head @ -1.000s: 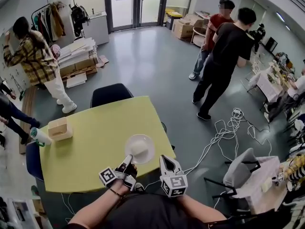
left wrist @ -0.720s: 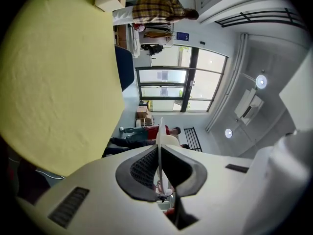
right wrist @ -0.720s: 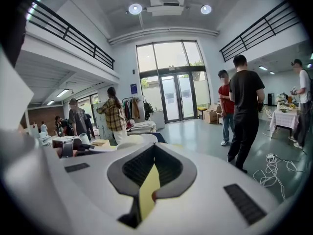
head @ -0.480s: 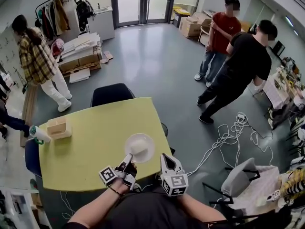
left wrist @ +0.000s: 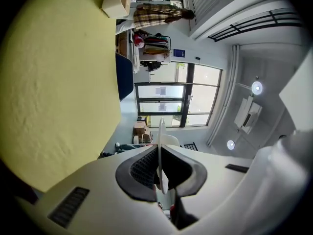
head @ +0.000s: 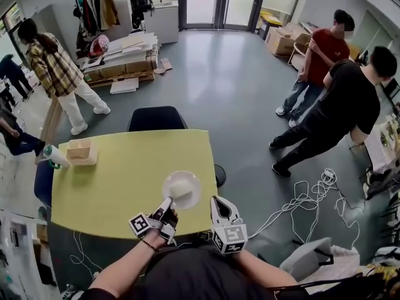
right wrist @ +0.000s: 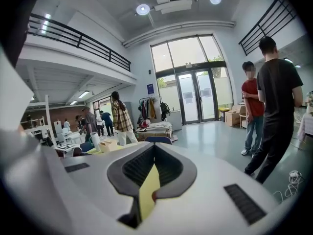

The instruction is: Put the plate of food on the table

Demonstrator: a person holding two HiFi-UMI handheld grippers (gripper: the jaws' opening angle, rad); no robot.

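Note:
A white plate carrying a pale mound of food is over the near right part of the yellow table. My left gripper is shut on the plate's near rim, and that rim shows edge-on between its dark pads in the left gripper view. Whether the plate rests on the table or hangs just above it, I cannot tell. At the table's near edge, to the right of the plate, my right gripper is shut on nothing. Only a yellow strip of table shows behind its pads.
A small wooden box and a white bottle stand at the table's far left corner. A dark chair is tucked in at the far side. Several people stand around the room. Loose cables lie on the floor to the right.
The head view has drifted, and the people at the right have walked on. The plate and both grippers hold nearly the same place at the table's near right edge.

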